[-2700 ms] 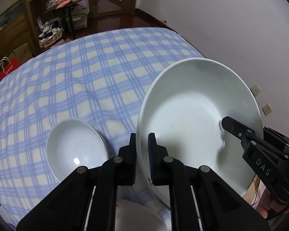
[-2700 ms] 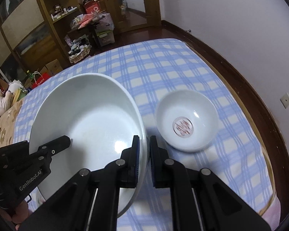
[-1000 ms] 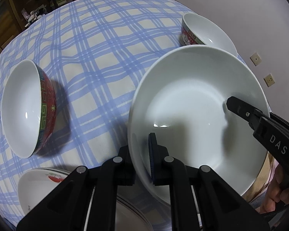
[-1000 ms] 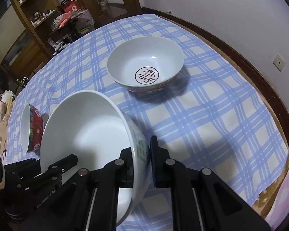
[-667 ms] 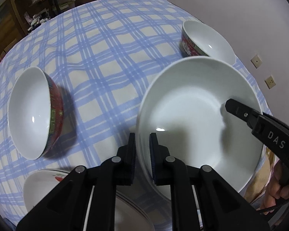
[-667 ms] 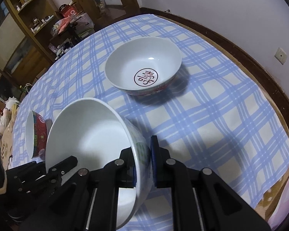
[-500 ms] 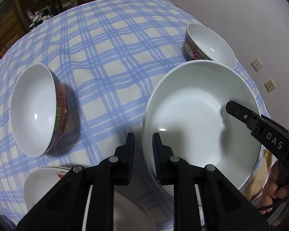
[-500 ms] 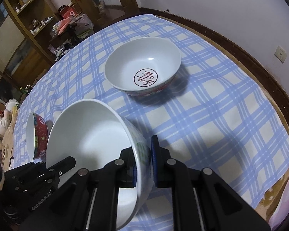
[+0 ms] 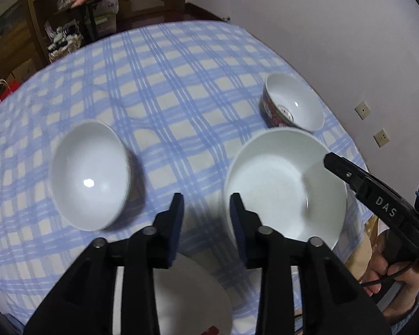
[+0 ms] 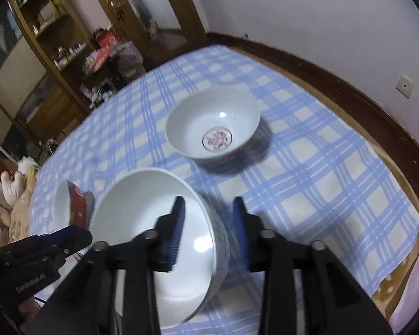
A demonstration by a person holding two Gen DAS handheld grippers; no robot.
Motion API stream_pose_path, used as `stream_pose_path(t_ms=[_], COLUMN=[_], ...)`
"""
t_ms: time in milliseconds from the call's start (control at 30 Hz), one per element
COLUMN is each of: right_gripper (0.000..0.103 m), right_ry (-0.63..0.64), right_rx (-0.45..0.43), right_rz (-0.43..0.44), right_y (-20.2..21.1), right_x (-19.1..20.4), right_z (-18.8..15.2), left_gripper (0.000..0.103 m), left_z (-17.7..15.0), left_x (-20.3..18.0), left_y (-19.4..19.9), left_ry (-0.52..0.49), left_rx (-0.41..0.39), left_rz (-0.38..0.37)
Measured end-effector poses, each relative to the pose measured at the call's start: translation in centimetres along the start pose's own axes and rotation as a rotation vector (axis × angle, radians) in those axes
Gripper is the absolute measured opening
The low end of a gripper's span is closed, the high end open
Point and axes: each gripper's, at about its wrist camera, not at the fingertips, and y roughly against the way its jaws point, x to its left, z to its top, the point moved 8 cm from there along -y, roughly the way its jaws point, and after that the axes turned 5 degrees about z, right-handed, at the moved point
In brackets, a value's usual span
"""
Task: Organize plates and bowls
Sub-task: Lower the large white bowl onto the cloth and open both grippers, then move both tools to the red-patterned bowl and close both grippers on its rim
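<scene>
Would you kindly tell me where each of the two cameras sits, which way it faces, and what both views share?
Left wrist: on the left gripper, looking forward and down at the checked table; its open fingers and the right gripper show.
Right wrist: on the right gripper, looking across the table toward the cabinets; its open fingers and the left gripper show.
Shared: the big bowl, the marked bowl and the red-sided bowl.

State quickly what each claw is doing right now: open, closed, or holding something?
Left claw: open, holding nothing.
Right claw: open, straddling the large white bowl's rim without gripping it.
</scene>
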Motion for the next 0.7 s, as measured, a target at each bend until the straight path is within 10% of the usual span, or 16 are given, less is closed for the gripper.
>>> stream_pose_path(t_ms=[267, 700], right_gripper=[0.067, 0.102], right_ry=[0.007, 0.16], right_rx=[-0.021, -0.054], right_rz=[0.07, 0.083], right_y=[1.8, 2.0], right_x=[1.5, 8.0], right_z=[0.5, 2.8], left_gripper=[0.082, 0.095], left_z=[1.0, 4.4], left_x=[2.1, 7.2], left_y=[4.0, 7.9], left_ry=[-0.054, -0.049], left_rx=[-0.072, -0.189], left_rz=[0.025, 0.163])
